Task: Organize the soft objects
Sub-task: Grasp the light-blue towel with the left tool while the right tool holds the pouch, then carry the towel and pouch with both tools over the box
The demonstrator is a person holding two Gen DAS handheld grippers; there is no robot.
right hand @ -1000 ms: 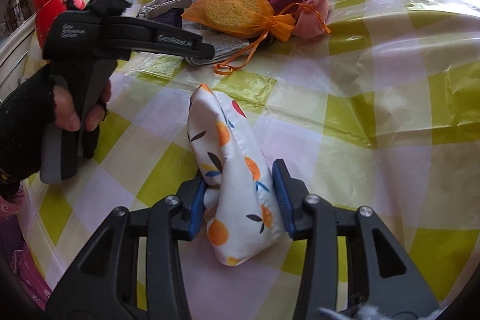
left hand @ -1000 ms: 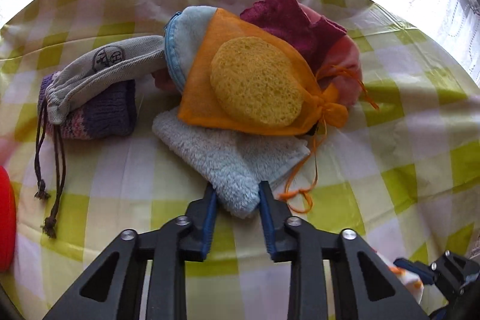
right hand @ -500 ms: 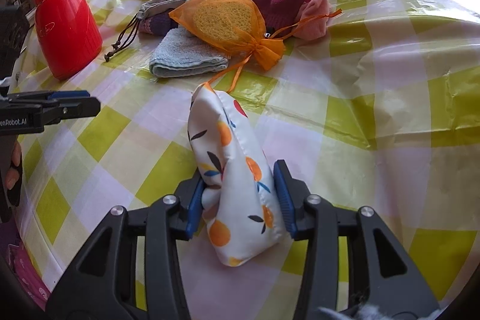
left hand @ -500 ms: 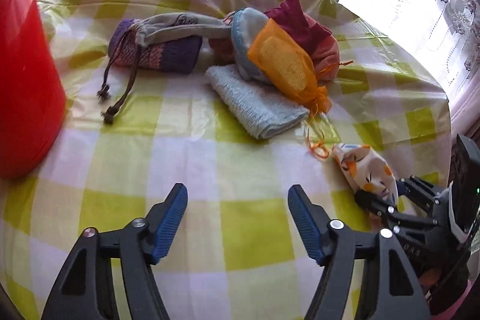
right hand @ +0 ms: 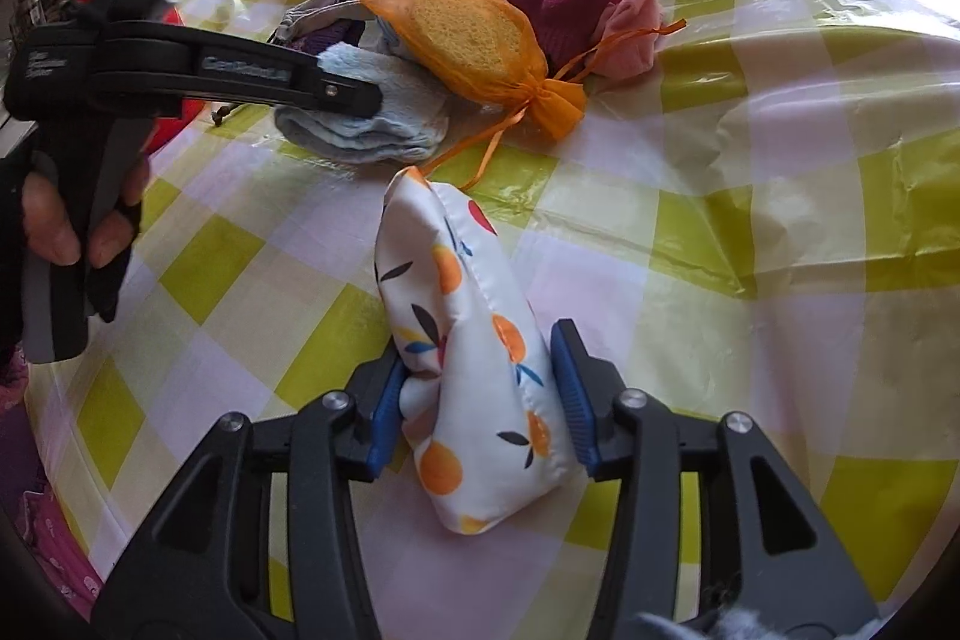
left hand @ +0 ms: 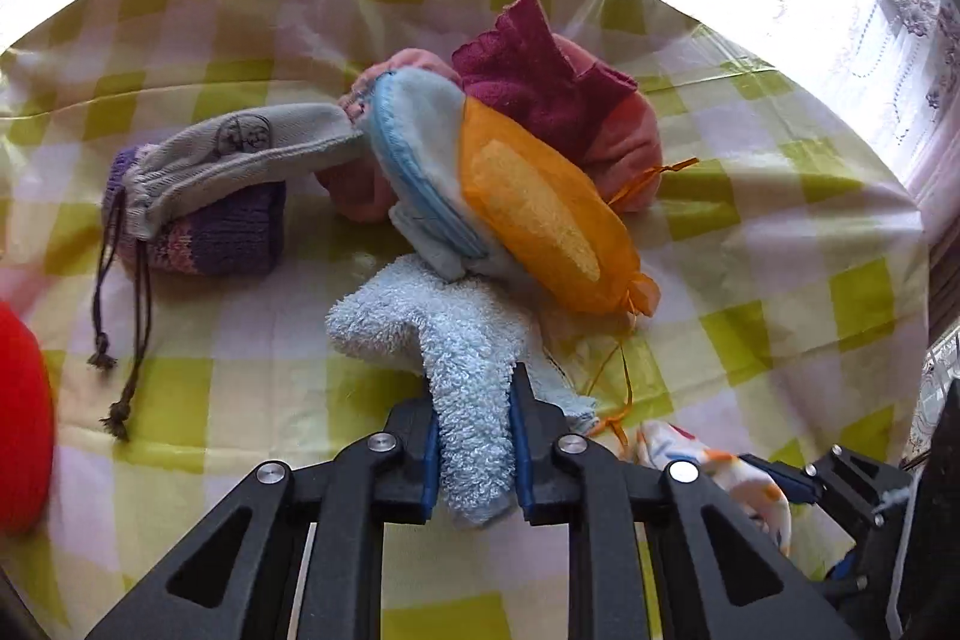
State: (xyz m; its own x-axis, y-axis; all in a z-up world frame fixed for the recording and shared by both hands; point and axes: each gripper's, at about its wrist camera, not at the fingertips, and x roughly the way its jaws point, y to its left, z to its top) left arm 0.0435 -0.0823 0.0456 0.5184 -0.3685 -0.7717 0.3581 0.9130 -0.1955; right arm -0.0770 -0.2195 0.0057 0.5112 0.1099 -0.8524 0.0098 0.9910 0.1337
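Left wrist view: the left gripper [left hand: 471,451] has just closed its jaws; both blue pads now press on one light blue towel [left hand: 456,340], whose far end lies on the checked tablecloth [left hand: 780,232]. Behind the towel sits one pile of soft items: one orange mesh bag [left hand: 540,214] holding one yellow sponge [left hand: 540,208], one blue-edged pouch [left hand: 420,142], one maroon cloth [left hand: 534,82], one pink cloth [left hand: 624,142], one grey drawstring bag [left hand: 240,154] bearing a round printed emblem that cannot be read, and one purple knit piece [left hand: 222,238]. One red object [left hand: 21,418] shows at the left edge.

Right wrist view: the right gripper [right hand: 480,400] has one orange-print pouch [right hand: 468,340] between its fingers; the jaws have just been widening slightly, with the pads at the fabric's sides. The pouch stands upright on the tablecloth, near the pile. A gloved hand [right hand: 72,232] holds the left gripper; white lettering on its arm is too blurred to read.
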